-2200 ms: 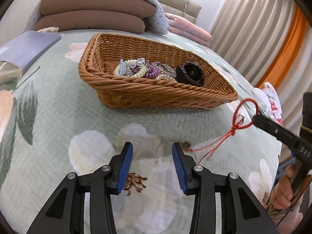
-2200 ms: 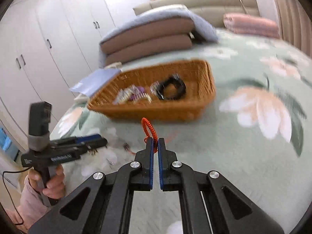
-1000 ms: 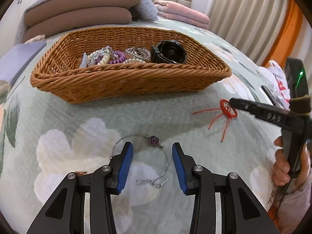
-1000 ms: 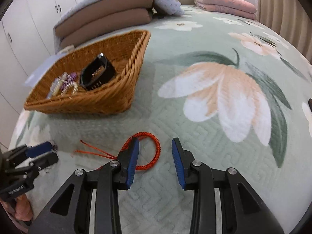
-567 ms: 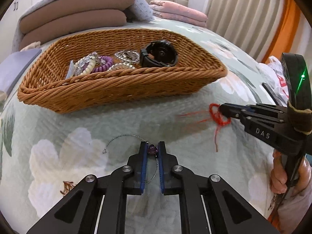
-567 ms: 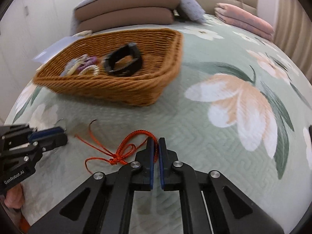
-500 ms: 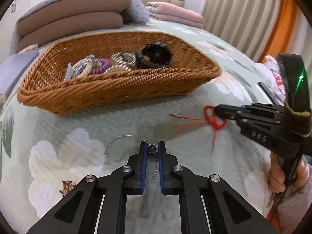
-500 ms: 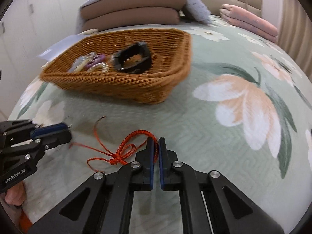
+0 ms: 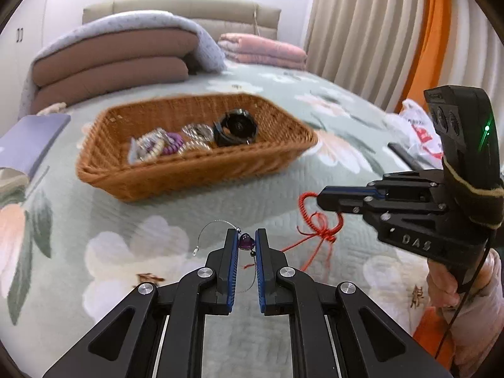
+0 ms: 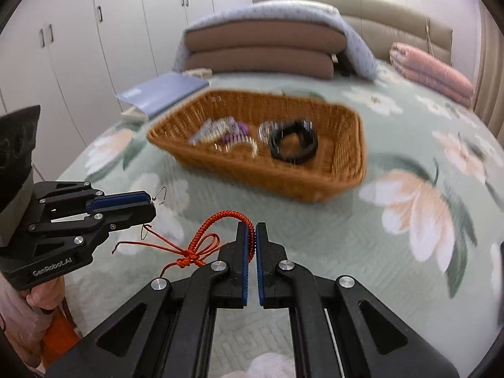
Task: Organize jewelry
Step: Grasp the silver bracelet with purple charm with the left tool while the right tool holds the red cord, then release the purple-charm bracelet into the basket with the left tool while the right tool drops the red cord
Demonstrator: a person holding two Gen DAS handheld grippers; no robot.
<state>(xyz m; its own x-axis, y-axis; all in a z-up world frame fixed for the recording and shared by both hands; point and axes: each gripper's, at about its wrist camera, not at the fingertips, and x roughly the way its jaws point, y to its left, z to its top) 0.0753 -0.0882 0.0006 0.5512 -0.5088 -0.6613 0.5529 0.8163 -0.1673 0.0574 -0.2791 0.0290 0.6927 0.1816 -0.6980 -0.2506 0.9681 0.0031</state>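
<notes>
Both hand-held grippers clamped on jewelry, raised over the bed.

The left hand-held gripper [image 9: 246, 243] is closed on the purple heart bead of a wire bangle [image 9: 217, 225]; the wire arcs leftward and forward, its open end hanging free. The right hand-held gripper [image 10: 251, 240] is closed on a red cord bracelet [image 10: 220, 220], loop plane upright, knot and tails trailing toward the left hand-held gripper. Both units are level, fingers pointing toward the wicker basket [image 9: 176, 170] mid-bed on the floral quilt [image 9: 94, 214]. The basket holds beaded bracelets [image 9: 160, 146] and a black watch [image 9: 236, 127], beyond both held pieces.
</notes>
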